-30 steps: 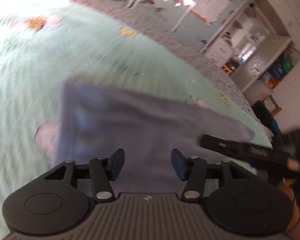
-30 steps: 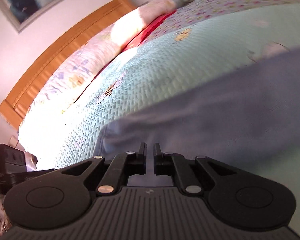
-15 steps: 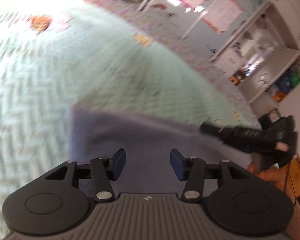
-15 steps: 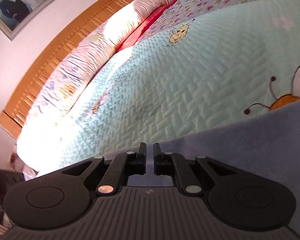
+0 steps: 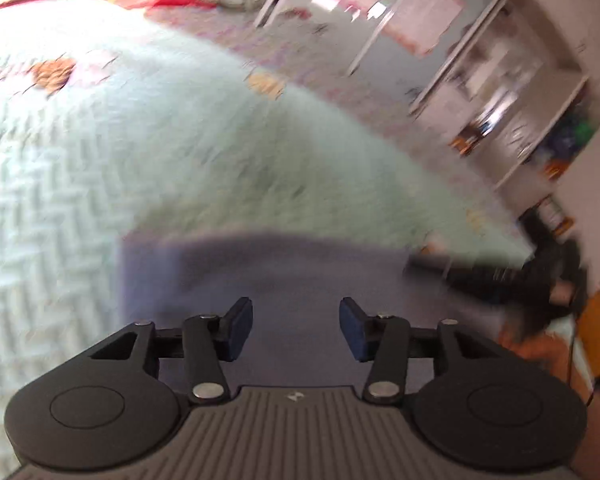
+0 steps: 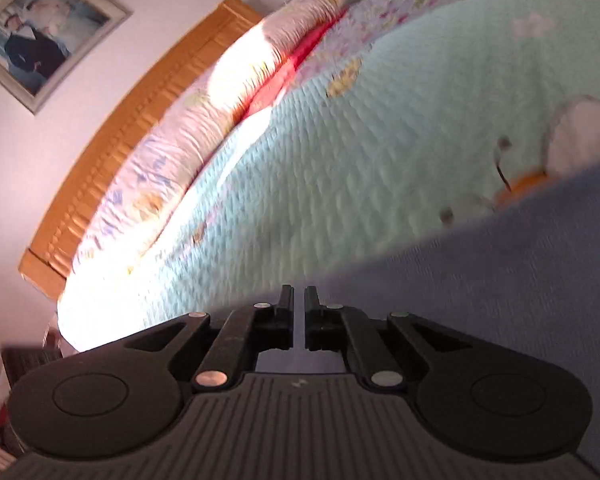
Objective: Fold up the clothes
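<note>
Home bedroom: quilted bed (image 6: 340,168), headboard (image 6: 140,120)

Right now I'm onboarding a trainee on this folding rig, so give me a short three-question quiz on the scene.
1. True or false: the left gripper has its fingers spread apart.
2. What does the right gripper pinch? A) the pillow B) the blue-grey garment C) nothing
3. Fill in: the garment lies on a pale green ____.

Key: 1 true; 2 B; 3 quilt.
</note>
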`<action>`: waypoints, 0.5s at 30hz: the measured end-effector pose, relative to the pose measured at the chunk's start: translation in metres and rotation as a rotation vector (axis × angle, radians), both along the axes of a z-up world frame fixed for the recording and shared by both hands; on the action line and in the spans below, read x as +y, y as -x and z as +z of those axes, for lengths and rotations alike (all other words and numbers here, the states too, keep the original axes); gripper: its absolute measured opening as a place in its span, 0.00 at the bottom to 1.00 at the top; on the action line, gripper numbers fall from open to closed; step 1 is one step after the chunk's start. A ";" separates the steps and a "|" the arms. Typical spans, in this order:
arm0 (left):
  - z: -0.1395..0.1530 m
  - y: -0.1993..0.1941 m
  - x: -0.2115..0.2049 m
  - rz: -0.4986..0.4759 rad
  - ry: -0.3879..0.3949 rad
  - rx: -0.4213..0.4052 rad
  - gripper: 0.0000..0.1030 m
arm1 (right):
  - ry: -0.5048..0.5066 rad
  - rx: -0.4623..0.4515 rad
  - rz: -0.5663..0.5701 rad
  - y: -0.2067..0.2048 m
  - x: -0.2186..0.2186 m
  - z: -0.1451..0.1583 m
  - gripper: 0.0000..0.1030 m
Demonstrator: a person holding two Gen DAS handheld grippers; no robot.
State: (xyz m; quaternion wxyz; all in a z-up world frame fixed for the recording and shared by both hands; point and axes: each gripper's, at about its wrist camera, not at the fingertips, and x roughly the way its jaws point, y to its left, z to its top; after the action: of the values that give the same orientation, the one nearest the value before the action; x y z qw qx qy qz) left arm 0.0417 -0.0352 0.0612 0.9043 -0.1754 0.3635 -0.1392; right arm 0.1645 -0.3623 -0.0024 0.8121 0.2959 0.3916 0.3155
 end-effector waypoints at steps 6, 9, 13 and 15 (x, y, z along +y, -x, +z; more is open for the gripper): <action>-0.012 -0.019 -0.009 0.067 -0.150 0.094 0.52 | 0.038 0.028 -0.354 0.010 -0.079 -0.007 0.00; 0.001 -0.004 -0.014 0.053 -0.166 0.074 0.54 | -0.023 -0.029 -0.441 0.031 -0.117 0.011 0.07; -0.011 0.005 -0.024 -0.007 -0.229 0.102 0.63 | -0.026 -0.010 -0.428 0.063 -0.139 0.008 0.18; -0.017 0.003 -0.029 -0.018 -0.280 0.085 0.63 | 0.078 0.032 -0.471 0.072 -0.152 -0.009 0.02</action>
State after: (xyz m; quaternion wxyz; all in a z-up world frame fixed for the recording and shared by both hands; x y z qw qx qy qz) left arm 0.0383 -0.0646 0.0444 0.9025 -0.0498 0.4188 -0.0878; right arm 0.0928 -0.5144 -0.0116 0.8678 0.3526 0.3365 0.0971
